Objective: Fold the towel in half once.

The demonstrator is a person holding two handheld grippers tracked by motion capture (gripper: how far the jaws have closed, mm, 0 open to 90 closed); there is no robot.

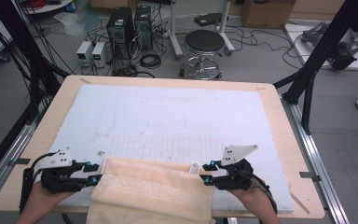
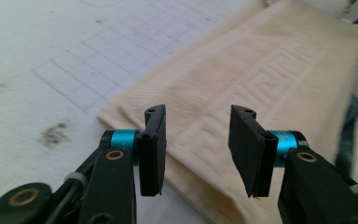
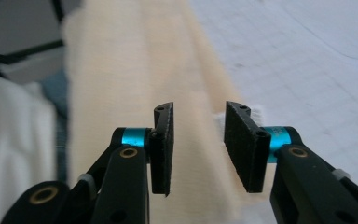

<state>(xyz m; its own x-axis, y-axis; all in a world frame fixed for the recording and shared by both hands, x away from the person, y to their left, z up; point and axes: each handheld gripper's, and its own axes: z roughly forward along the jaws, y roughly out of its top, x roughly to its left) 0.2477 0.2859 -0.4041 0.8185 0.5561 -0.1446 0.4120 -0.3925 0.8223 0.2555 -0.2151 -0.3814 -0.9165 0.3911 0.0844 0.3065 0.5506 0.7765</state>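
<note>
A folded cream towel [image 1: 154,189] with a raised key pattern lies at the near edge of the white mat [image 1: 168,116], and its front part hangs over the table edge. A small white tag [image 1: 194,167] sticks out at its far right corner. My left gripper [image 1: 95,171] is at the towel's left edge and is open. In the left gripper view, its jaws [image 2: 198,112] stand apart just above the towel [image 2: 242,79]. My right gripper [image 1: 208,171] is at the towel's right edge, also open. In the right gripper view, the towel [image 3: 121,70] runs away beyond its jaws [image 3: 199,109].
The mat, with a faint drawn grid, covers most of the wooden table [image 1: 279,121]. Beyond the far edge stand a black stool [image 1: 204,44], computer towers [image 1: 121,25] and cables on the floor. Black frame posts [image 1: 321,51] rise at both sides of the table.
</note>
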